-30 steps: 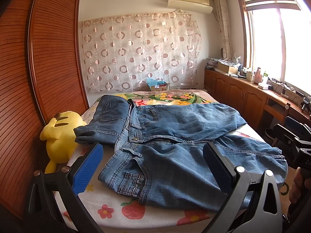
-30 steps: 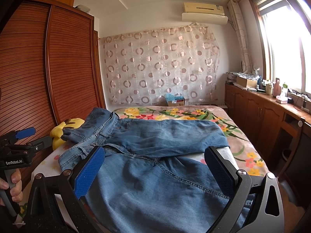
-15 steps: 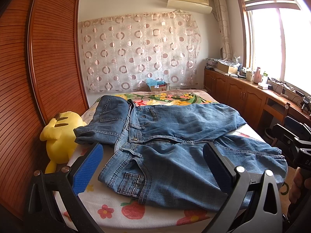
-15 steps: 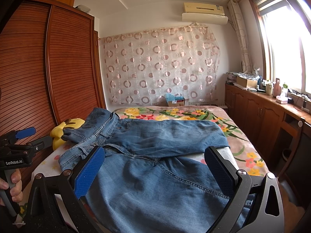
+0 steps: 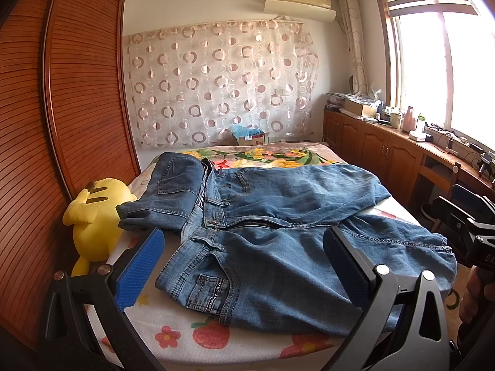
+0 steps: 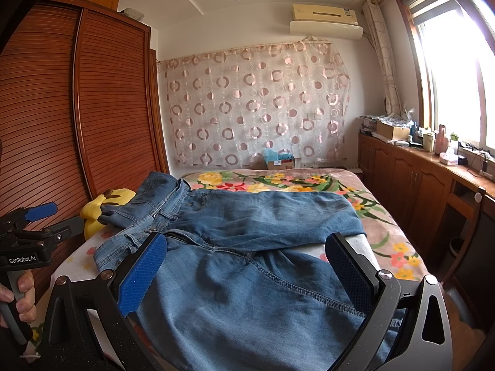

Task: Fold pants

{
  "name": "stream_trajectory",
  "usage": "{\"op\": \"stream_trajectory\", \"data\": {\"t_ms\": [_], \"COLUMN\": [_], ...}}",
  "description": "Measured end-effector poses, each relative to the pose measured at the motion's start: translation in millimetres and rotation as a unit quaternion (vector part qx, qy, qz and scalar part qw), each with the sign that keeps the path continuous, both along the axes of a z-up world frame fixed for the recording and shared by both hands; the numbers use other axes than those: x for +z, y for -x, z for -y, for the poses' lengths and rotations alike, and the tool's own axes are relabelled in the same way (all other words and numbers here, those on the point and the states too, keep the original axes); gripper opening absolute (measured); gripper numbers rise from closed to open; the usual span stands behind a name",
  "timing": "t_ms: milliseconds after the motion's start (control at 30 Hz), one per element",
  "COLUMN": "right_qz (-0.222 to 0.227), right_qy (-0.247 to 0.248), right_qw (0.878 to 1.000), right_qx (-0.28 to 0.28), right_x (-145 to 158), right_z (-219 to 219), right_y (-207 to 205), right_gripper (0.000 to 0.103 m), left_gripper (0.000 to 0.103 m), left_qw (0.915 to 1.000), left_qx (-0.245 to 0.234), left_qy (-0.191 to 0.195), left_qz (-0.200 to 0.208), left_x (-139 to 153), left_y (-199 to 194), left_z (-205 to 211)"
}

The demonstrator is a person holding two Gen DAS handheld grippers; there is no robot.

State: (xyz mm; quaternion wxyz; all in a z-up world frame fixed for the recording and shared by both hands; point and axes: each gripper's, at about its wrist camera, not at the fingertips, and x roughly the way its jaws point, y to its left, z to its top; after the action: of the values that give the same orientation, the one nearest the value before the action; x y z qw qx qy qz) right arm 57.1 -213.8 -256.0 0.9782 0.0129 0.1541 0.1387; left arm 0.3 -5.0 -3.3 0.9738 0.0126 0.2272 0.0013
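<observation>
We hold both claws wide open and empty: the left claw [image 5: 244, 266] frames the waistband of the jeans [image 5: 278, 241] at centre frame. The right claw [image 6: 247, 275] frames the near leg. The jeans lie unfolded on the bed [image 5: 191, 340], legs running toward frame right, so the left claw sits nearer the waist.

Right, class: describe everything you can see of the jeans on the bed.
The jeans are blue denim, faded and soft-looking, lying flat and unfolded across the bed. The waistband, with button, open zip and a labelled pocket, lies toward the yellow plush toy; both legs stretch toward the window side. One part at the waist end is turned back. Neither gripper touches them.
</observation>
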Motion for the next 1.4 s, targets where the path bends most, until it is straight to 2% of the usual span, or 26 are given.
{"op": "stream_trajectory", "data": {"t_ms": [433,900,1100,1400], "right_qz": [-0.014,-0.064,-0.078,-0.1], "right_qy": [0.006,0.031,0.054,0.069], "right_qw": [1.0,0.997,0.995,0.991], "right_qx": [0.004,-0.012,-0.016,-0.061], "right_x": [-4,-22,-21,-19], "right_z": [0,8,11,53], "right_y": [-5,-29,-32,-26], "right_gripper": [0.102,0.102,0.102,0.101], "left_gripper": [0.103,0.103,0.103,0.103], "left_qw": [0.9999,0.9968,0.9955,0.9939], "left_qx": [-0.002,-0.013,-0.015,0.001], "left_qy": [0.004,0.006,0.001,0.02], "left_qz": [-0.014,-0.079,-0.093,-0.109], "left_x": [-6,-51,-63,-78], "left_y": [-9,-39,-47,-53], "left_z": [8,-17,-23,-58]}}
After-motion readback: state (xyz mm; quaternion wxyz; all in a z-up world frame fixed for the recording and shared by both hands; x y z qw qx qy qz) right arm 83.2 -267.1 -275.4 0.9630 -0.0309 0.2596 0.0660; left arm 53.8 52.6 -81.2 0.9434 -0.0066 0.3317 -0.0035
